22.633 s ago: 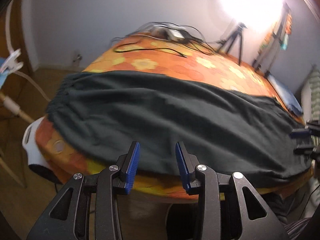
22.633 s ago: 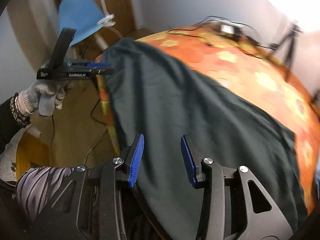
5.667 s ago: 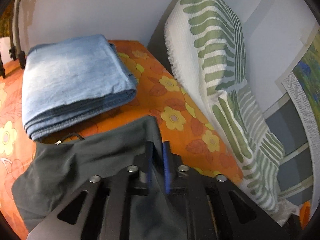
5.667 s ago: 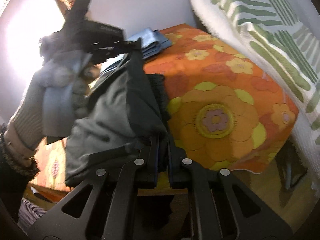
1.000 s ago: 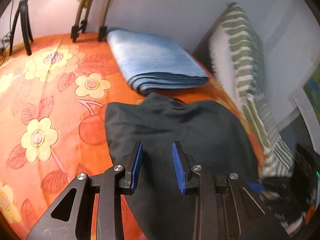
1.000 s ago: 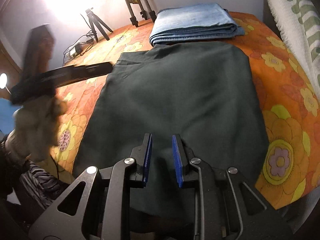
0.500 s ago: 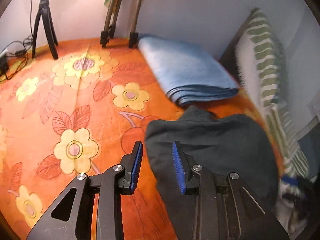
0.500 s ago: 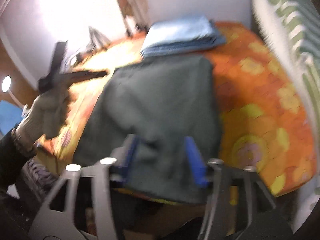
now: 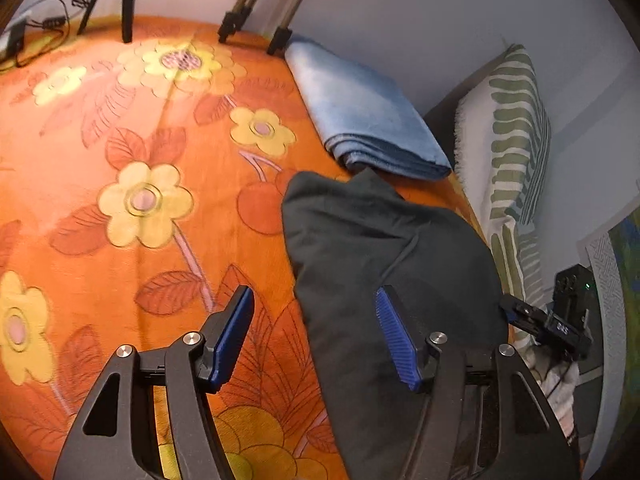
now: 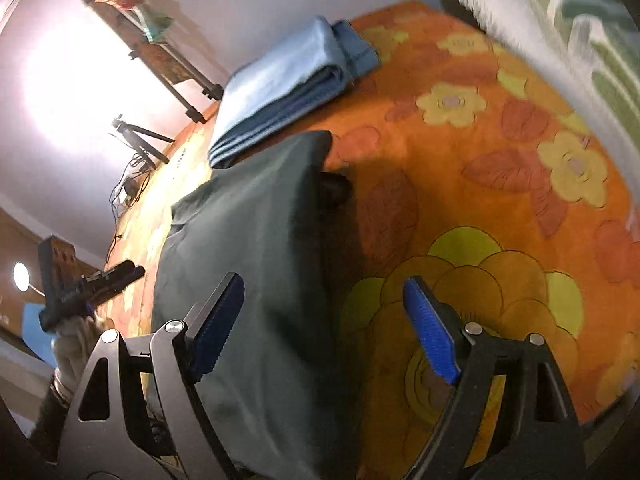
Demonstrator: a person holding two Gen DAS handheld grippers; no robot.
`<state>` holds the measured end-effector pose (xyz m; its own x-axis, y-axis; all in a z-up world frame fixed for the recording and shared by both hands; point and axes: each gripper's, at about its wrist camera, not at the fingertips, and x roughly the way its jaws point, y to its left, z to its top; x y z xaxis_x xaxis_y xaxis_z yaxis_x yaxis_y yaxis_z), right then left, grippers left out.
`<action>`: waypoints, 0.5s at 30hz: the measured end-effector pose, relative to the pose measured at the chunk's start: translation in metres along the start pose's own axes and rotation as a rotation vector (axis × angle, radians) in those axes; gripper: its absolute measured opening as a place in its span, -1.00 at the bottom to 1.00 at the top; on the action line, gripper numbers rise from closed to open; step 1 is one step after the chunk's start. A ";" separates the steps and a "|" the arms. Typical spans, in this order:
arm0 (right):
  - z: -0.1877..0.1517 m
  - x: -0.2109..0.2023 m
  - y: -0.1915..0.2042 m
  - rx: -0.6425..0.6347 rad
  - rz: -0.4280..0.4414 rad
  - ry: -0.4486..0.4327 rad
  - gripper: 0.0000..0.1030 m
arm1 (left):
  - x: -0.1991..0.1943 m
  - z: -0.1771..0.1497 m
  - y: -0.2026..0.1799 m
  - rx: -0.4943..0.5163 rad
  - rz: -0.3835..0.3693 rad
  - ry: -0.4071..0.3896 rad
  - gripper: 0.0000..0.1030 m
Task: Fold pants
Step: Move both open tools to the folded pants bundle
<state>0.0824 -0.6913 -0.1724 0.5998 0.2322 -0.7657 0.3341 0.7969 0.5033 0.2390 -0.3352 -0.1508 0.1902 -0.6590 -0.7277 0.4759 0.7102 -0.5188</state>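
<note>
We hold our left hand-held gripper [image 9: 316, 336] and right hand-held gripper [image 10: 322, 326] wide open and empty above the near edges of the dark pants [image 9: 384, 240], probably letting go after a fold. The pants lie folded into a thick, slightly rumpled rectangle on the orange flowered bed [image 9: 140, 140], just before folded blue jeans [image 9: 360, 108]
</note>
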 end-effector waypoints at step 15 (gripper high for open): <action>0.013 0.028 -0.003 -0.040 0.084 0.017 0.50 | 0.021 -0.007 -0.008 0.035 -0.004 0.036 0.22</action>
<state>0.1078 -0.6940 -0.1902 0.6117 0.3082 -0.7286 0.2539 0.7958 0.5498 0.2331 -0.3527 -0.1646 0.1576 -0.6520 -0.7417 0.5064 0.6982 -0.5061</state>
